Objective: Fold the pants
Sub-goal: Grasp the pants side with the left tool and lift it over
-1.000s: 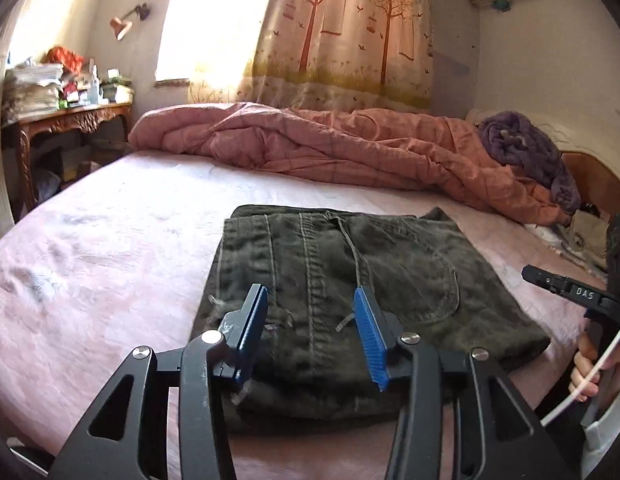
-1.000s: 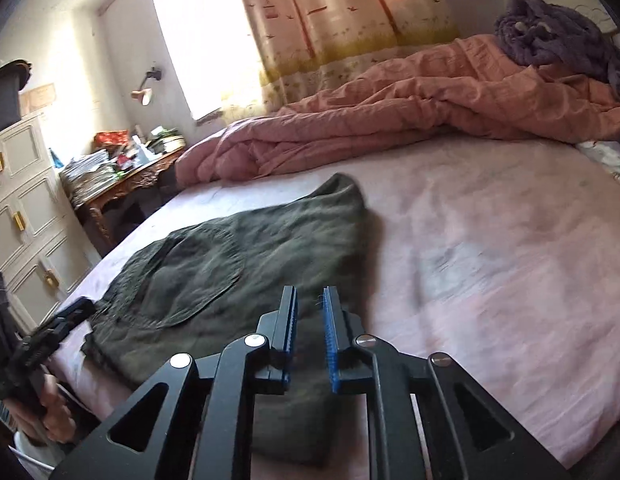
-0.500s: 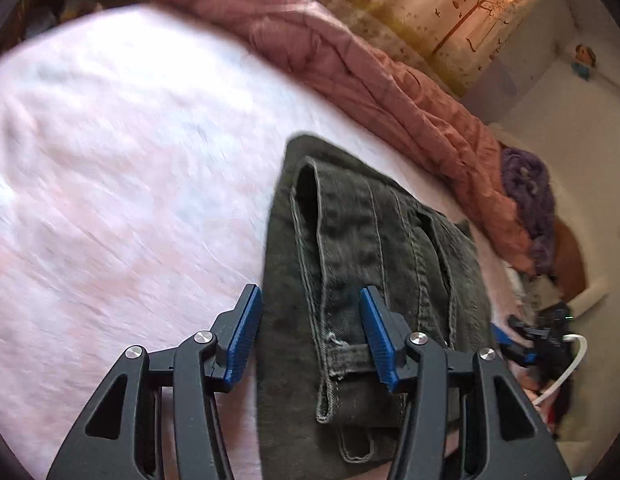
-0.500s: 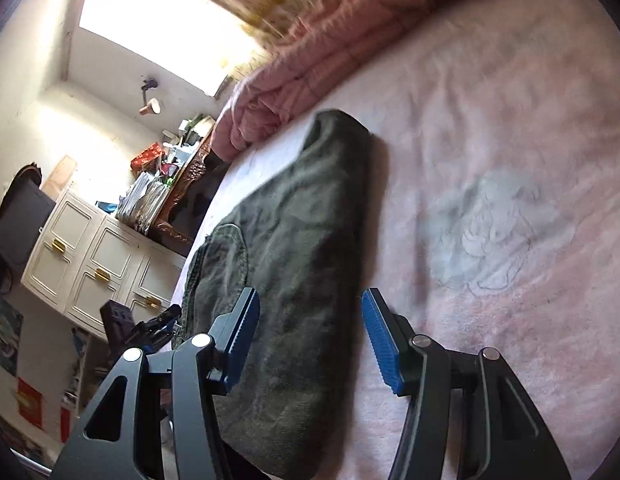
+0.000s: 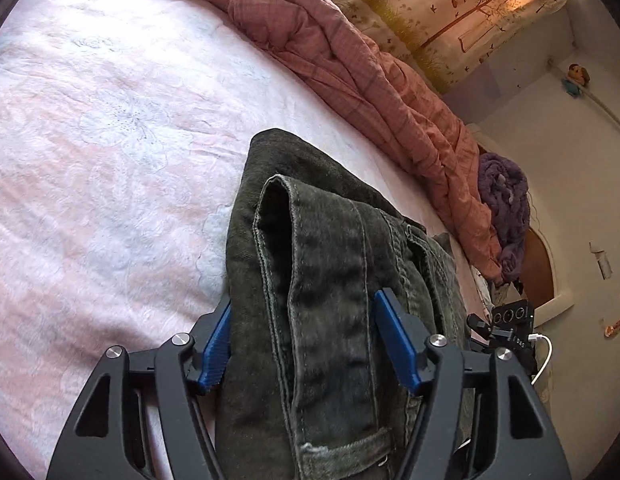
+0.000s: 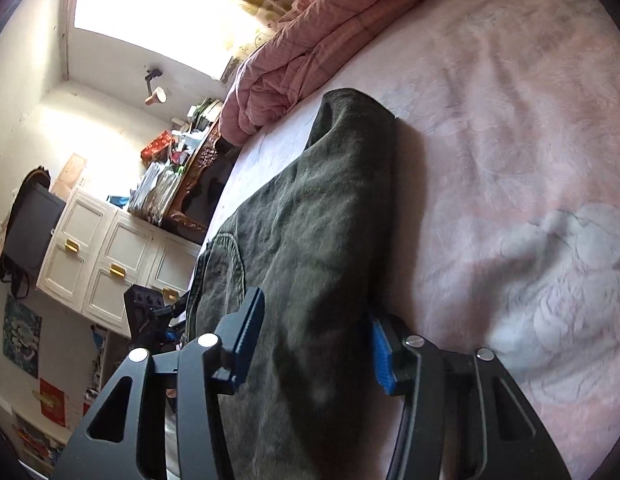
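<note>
The bed (image 5: 90, 160) carries all task items; its pink floral sheet (image 6: 530, 160) covers the whole visible surface. A rumpled pink quilt (image 5: 350, 60) lies along the far edge of the bed, and a purple garment (image 5: 504, 196) sits at the quilt's right end, near the headboard corner.

The pants (image 5: 322, 280), dark olive green, lie folded into a compact stack at the near edge of the bed, well apart from the quilt. In the left wrist view a hemmed leg end lies on top of the stack, with doubled seams running toward the camera. In the right wrist view the pants (image 6: 322, 220) show a stitched back pocket on the left side, and their right edge is a rounded fold resting on the sheet.

The left gripper (image 5: 306, 344) is positioned over the left end of the stack. Its jaws stand apart, with the layered fabric between them; the left blue pad is touching the stack's outer edge, while the right pad lies over the top layer. The jaws are not clamped.

The right gripper (image 6: 314, 344) is positioned over the right end of the stack. Its jaws stand wide apart and straddle the folded edge; the right pad sits just beside the fold, at the sheet. Contact with the sheet cannot be confirmed.

A white cabinet (image 6: 110, 256) with gold handles stands beyond the left edge of the bed.
</note>
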Demonstrator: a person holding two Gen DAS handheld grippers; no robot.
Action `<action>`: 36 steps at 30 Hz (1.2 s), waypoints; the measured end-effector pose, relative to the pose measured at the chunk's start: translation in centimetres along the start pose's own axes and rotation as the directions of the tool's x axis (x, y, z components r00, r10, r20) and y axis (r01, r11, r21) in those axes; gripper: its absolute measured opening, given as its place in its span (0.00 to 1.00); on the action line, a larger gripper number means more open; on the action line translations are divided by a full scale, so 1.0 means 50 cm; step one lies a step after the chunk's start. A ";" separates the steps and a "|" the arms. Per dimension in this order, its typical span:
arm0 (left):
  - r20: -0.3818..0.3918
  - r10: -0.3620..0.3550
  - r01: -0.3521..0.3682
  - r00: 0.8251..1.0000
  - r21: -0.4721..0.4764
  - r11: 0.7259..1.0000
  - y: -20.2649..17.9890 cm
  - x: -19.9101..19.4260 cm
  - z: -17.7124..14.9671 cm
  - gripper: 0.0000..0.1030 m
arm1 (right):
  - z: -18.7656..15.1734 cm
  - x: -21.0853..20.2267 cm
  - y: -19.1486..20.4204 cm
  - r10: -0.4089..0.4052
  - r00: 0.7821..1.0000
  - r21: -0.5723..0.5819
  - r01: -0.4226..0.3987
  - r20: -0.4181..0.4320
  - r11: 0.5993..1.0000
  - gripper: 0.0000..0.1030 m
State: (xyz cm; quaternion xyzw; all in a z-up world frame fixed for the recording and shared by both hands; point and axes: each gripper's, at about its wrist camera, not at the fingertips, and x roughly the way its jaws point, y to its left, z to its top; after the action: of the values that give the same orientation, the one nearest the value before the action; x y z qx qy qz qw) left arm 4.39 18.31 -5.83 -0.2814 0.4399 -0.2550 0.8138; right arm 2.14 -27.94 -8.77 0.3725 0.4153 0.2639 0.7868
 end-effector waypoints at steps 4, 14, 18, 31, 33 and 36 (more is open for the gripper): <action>-0.007 -0.010 0.010 1.000 0.006 1.000 0.001 -0.014 -0.018 0.54 | -0.001 0.003 0.003 0.000 1.000 -0.007 0.000 0.000 1.000 0.43; -0.086 -0.109 0.108 0.990 -0.018 0.994 -0.003 -0.001 -0.015 0.58 | -0.020 0.018 0.024 0.017 0.999 -0.045 -0.019 -0.051 0.999 0.43; -0.118 -0.107 0.101 0.987 -0.059 0.993 -0.007 0.039 0.024 0.58 | 0.016 0.059 0.027 -0.007 0.998 -0.056 0.003 -0.061 0.998 0.43; 0.003 0.037 -0.037 0.999 0.158 0.987 -0.102 -0.024 0.002 0.24 | -0.015 0.023 0.149 -0.156 0.985 -0.317 0.173 0.079 0.932 0.19; 0.024 0.015 -0.019 1.000 0.171 0.985 -0.119 -0.044 0.018 0.23 | -0.007 0.016 0.180 -0.146 0.985 -0.334 0.169 0.093 0.927 0.19; 0.084 0.016 -0.034 0.996 0.214 0.976 -0.141 -0.078 0.051 0.23 | 0.018 0.018 0.220 -0.134 0.984 -0.355 0.169 0.121 0.919 0.19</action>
State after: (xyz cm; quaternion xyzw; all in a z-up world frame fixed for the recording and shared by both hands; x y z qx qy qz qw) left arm 3.51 16.47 2.36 -0.1962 0.3797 -0.2793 0.8598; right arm 2.22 -21.20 0.00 0.1989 0.3492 0.2566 0.8790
